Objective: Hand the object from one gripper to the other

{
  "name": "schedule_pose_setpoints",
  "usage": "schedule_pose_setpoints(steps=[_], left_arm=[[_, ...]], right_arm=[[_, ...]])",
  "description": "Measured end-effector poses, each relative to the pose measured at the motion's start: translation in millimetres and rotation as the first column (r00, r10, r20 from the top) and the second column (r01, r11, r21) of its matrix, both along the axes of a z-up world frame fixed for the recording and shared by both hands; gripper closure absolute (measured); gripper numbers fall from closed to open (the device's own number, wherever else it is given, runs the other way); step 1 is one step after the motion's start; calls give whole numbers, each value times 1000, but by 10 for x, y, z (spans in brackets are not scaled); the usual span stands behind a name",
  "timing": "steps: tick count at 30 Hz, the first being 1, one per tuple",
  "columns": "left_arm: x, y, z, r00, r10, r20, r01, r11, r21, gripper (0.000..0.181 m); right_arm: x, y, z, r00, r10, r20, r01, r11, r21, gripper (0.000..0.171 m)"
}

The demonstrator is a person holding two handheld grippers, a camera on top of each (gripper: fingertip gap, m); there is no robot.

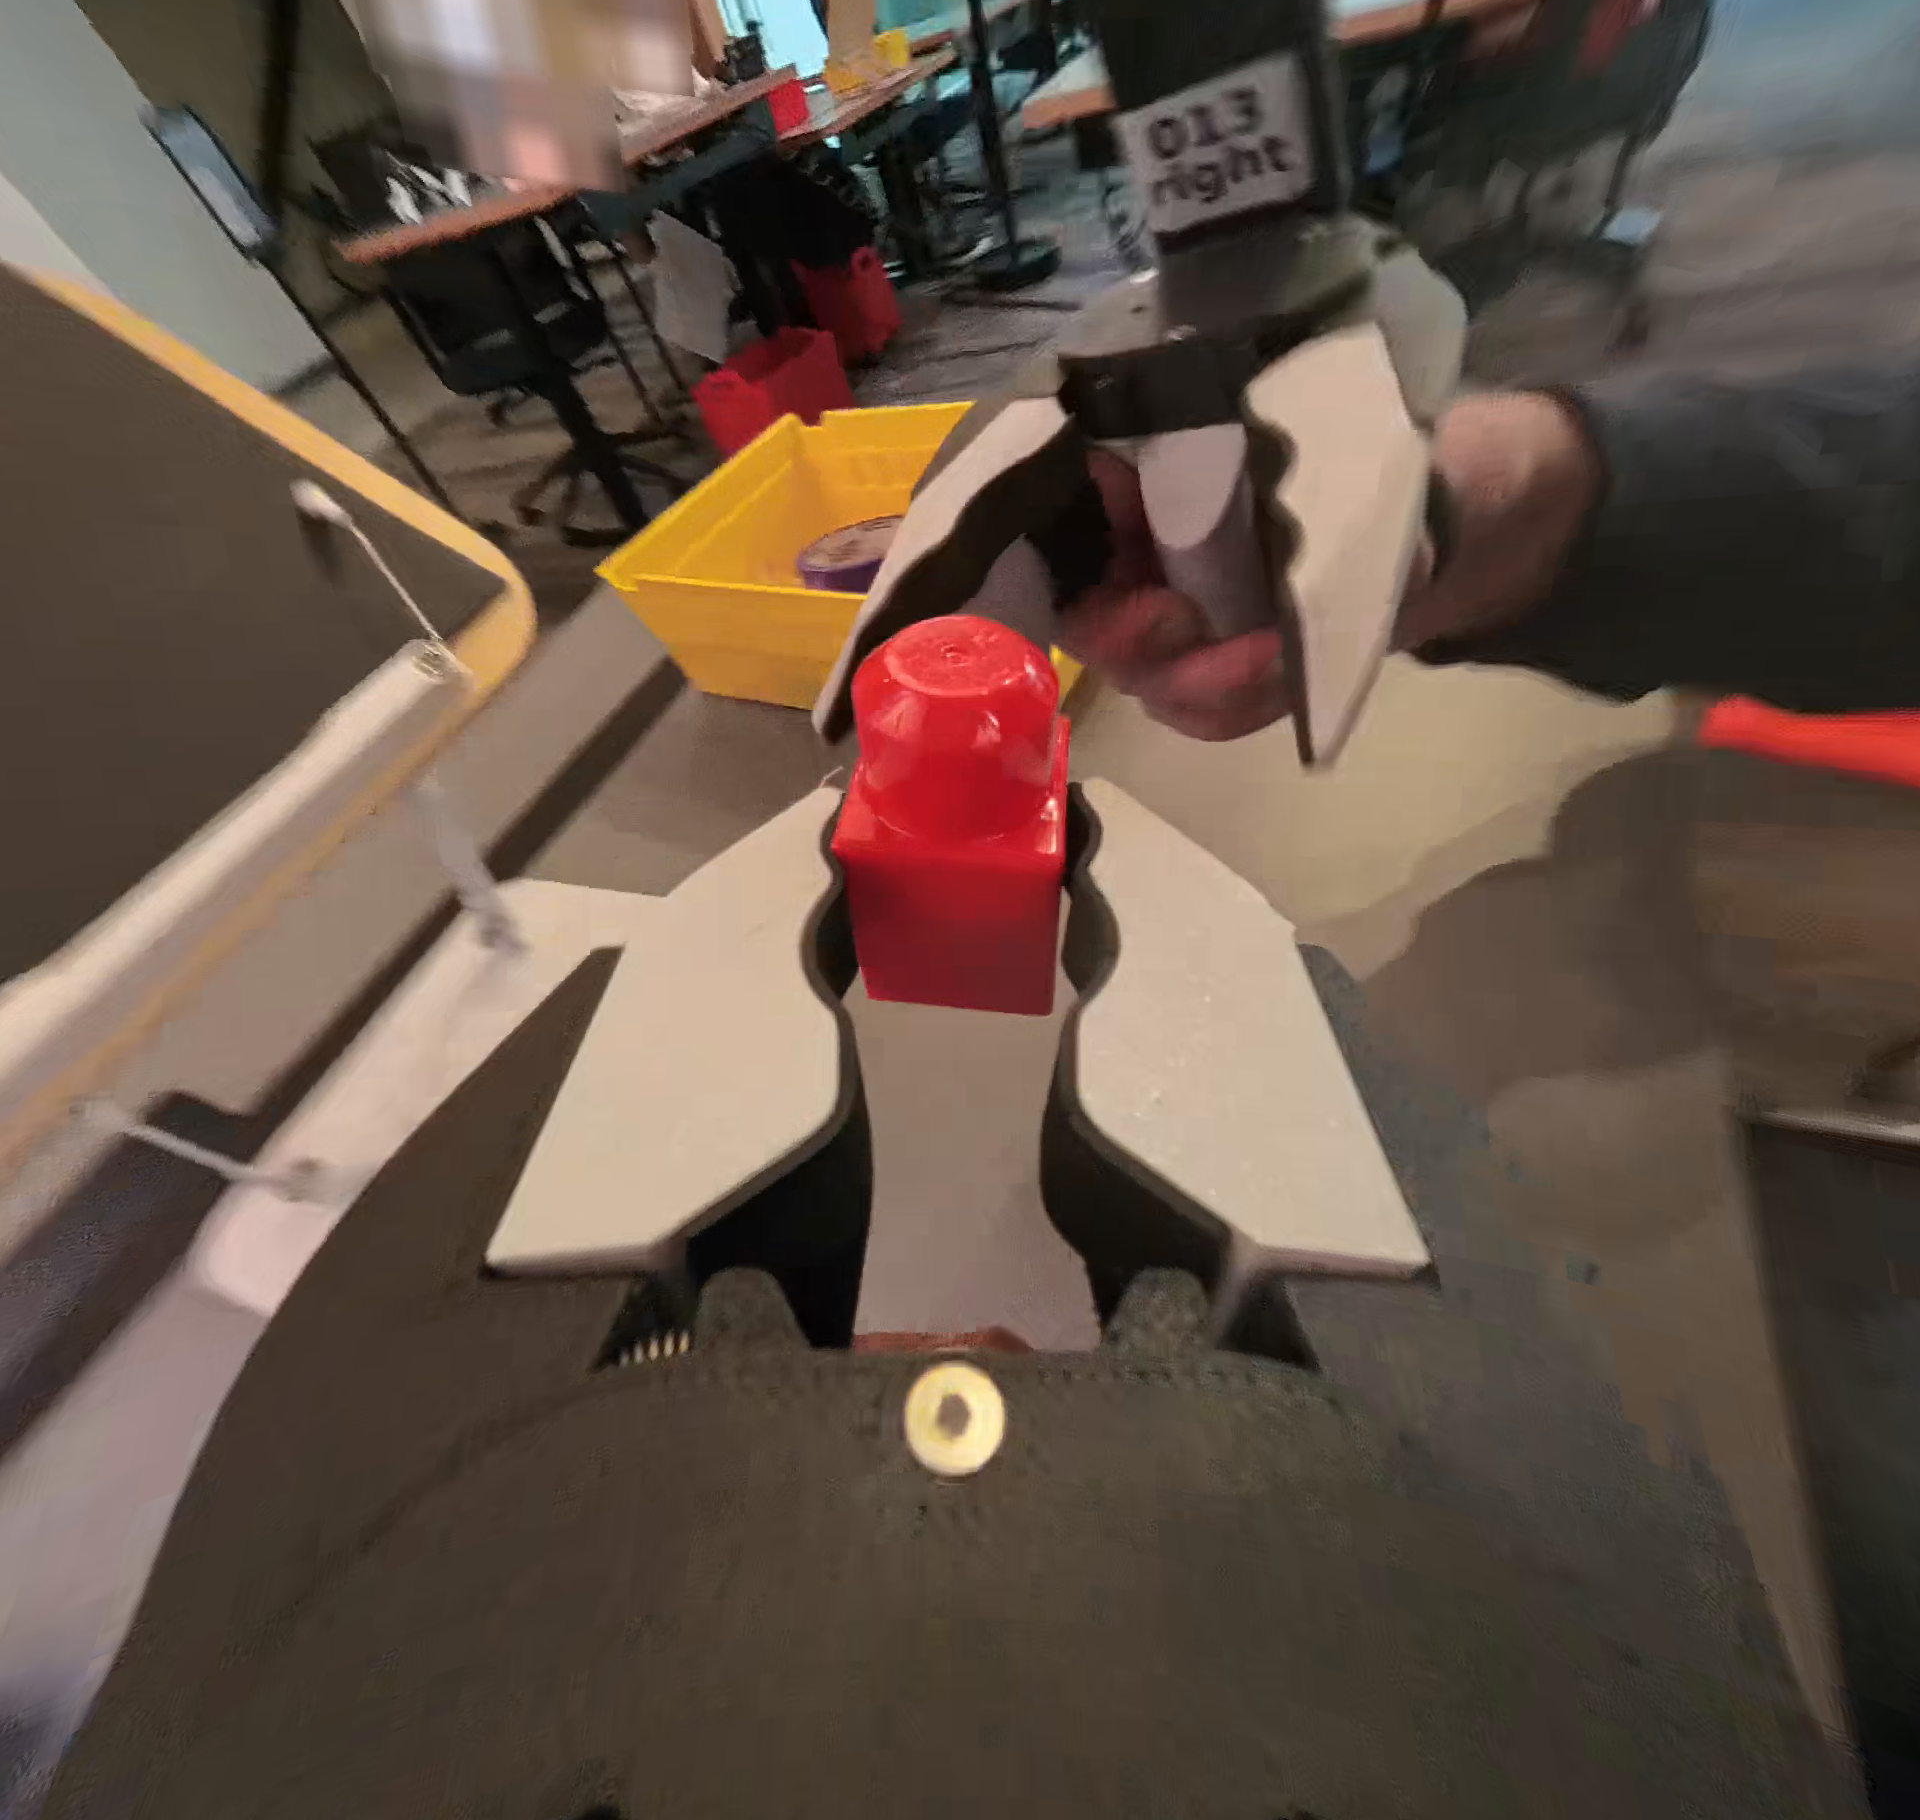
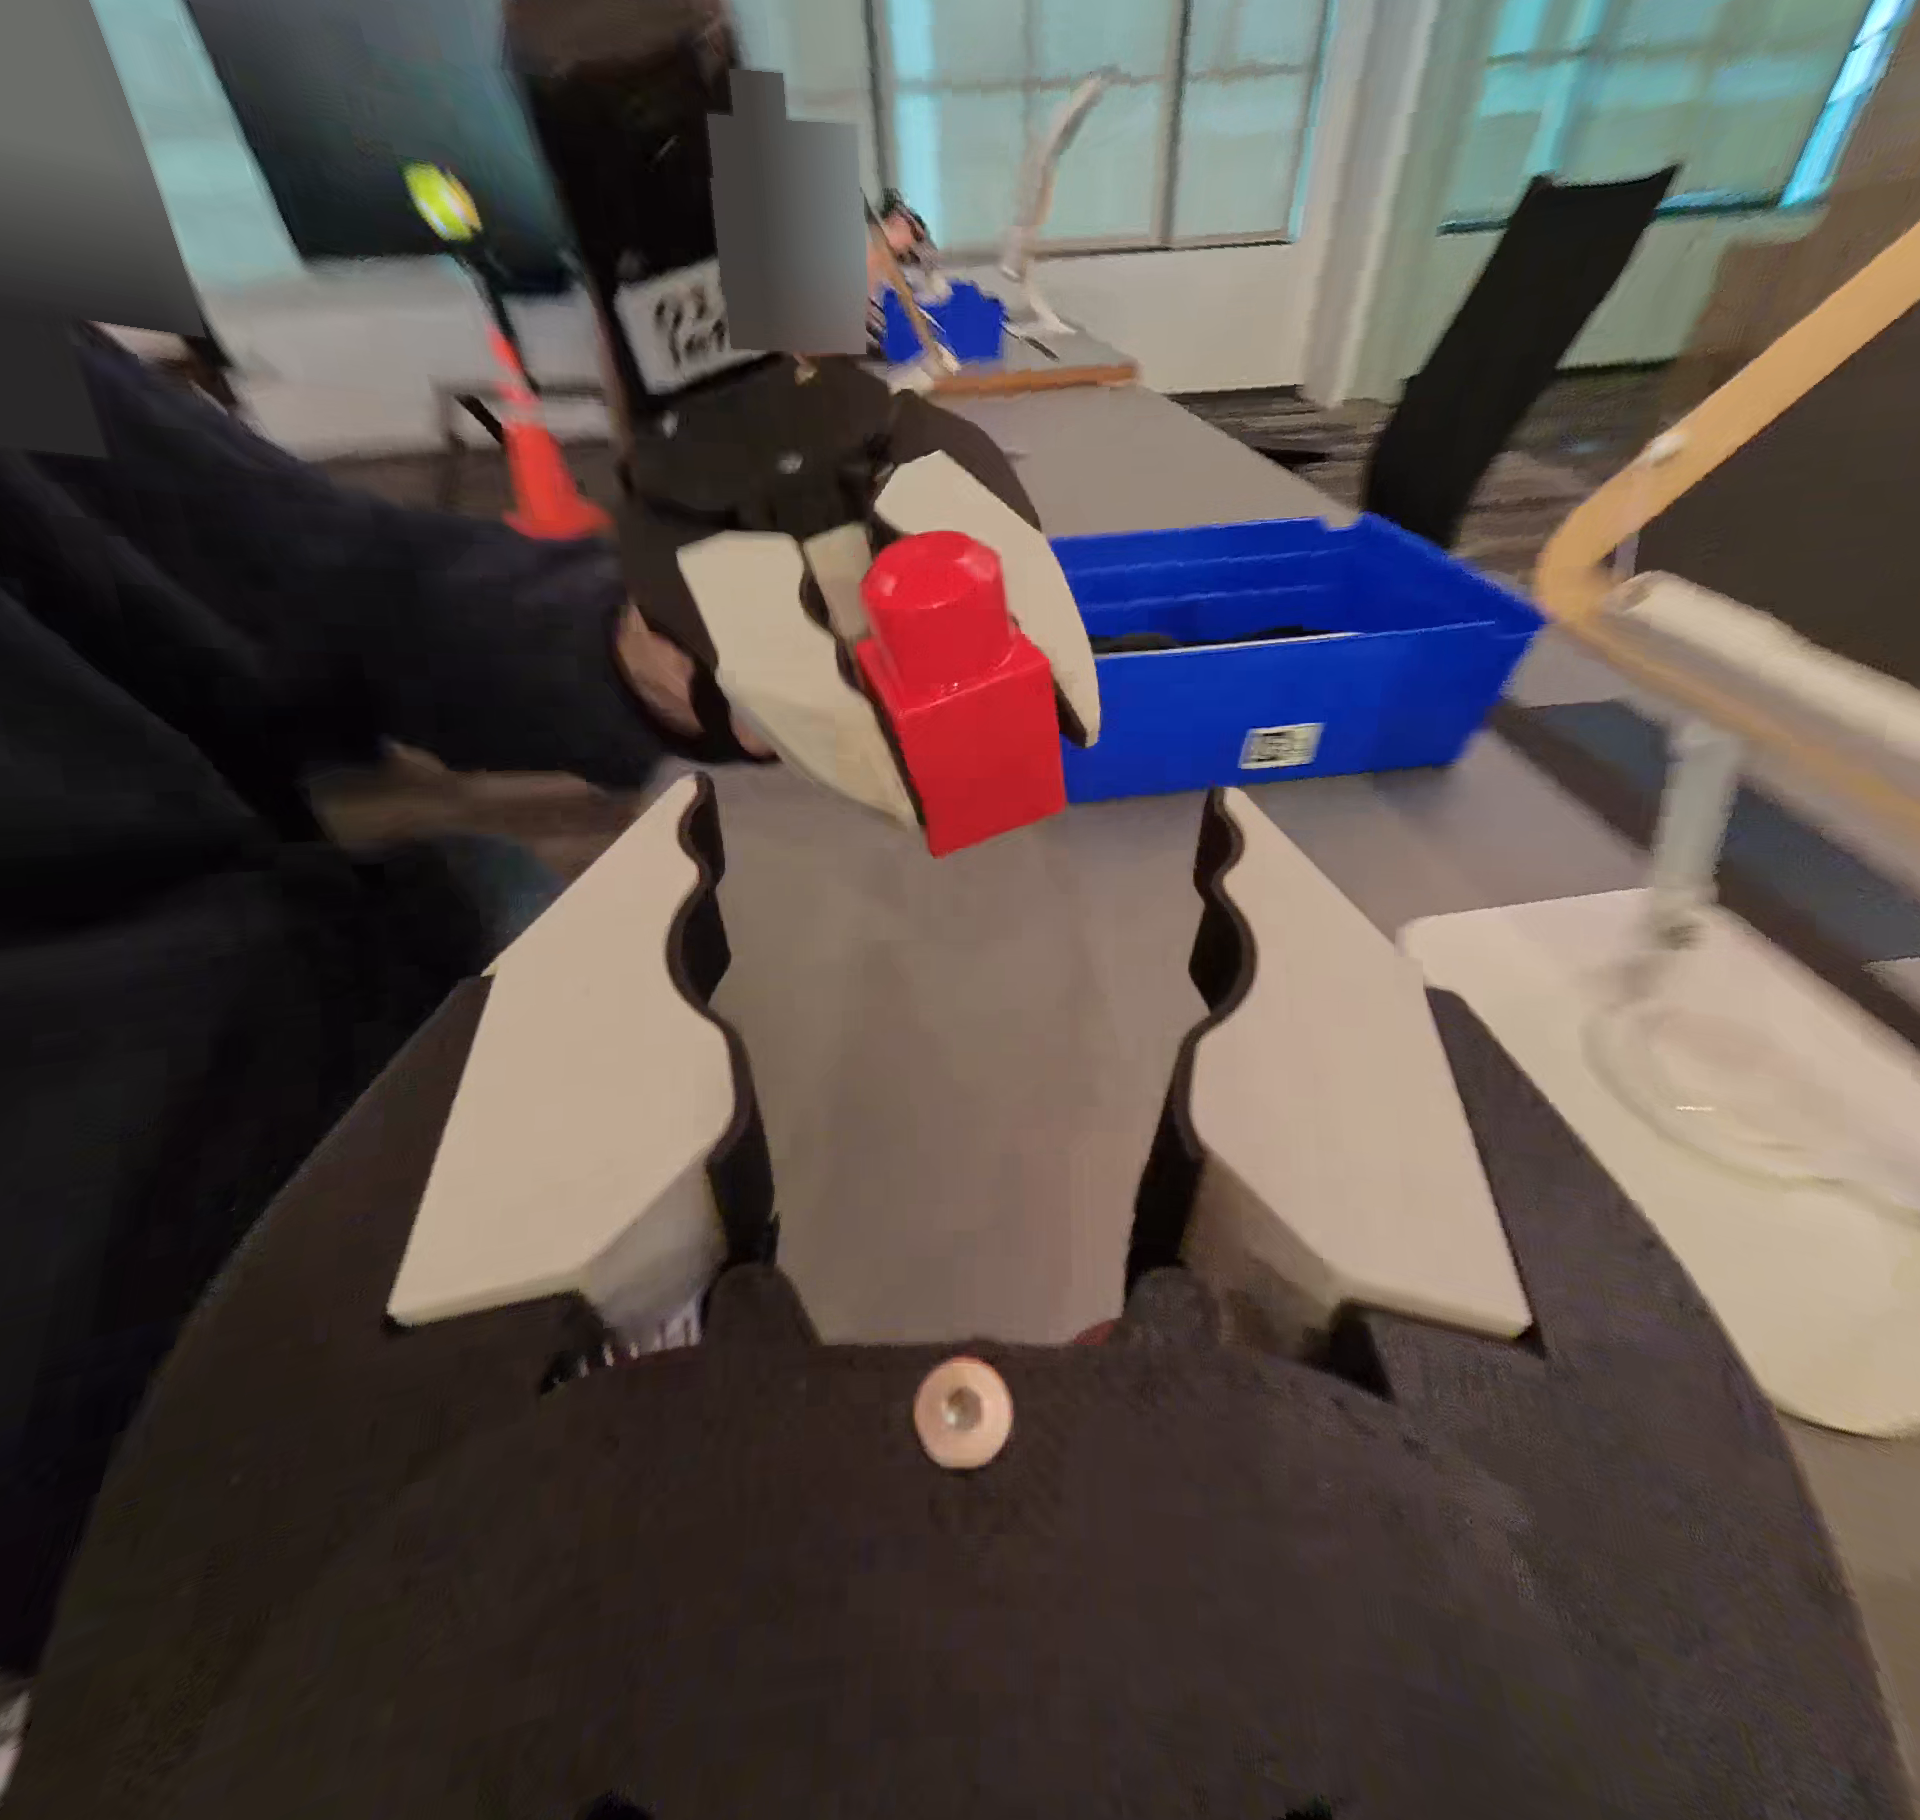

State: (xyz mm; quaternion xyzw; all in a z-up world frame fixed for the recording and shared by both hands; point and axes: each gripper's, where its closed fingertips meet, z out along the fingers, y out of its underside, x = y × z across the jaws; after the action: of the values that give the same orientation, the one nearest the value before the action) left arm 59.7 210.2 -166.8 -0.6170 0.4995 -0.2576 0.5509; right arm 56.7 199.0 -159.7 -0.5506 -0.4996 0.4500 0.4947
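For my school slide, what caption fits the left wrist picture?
Left gripper clamps a red block while the open right gripper nears it.

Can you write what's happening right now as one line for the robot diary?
stage: handover, before transfer | left gripper: shut on red toy block | right gripper: jaws open, facing block, not touching | yellow bin, blue bin behind

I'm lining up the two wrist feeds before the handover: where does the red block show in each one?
Left wrist view: the red block sits at centre, clamped between the left gripper fingers, stud pointing up.
Right wrist view: the block is above centre, ahead of the open right gripper.
Shared landmark: the grey table underneath.
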Motion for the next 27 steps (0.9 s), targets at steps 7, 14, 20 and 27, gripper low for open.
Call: schedule_pose_setpoints(steps=[7, 14, 20, 27], left_arm=[[51, -88, -5, 965, -122, 232, 216, 871, -442, 145], [163, -328, -39, 914, -267, 306, 404, 674, -618, 145], [271, -408, 20, 867, -293, 403, 496, 584, -643, 145], [309, -452, 38, 833, -297, 466, 549, 546, -633, 145]], right_arm=[[-43, -7, -32, 954, -229, 193, 75, 807, 586, 74], [-175, -98, -109, 938, -183, 295, -91, 689, 719, 66], [-261, -75, -129, 938, -180, 296, -110, 656, 747, 89], [-258, -89, -81, 947, -182, 265, -78, 670, 738, 100]])
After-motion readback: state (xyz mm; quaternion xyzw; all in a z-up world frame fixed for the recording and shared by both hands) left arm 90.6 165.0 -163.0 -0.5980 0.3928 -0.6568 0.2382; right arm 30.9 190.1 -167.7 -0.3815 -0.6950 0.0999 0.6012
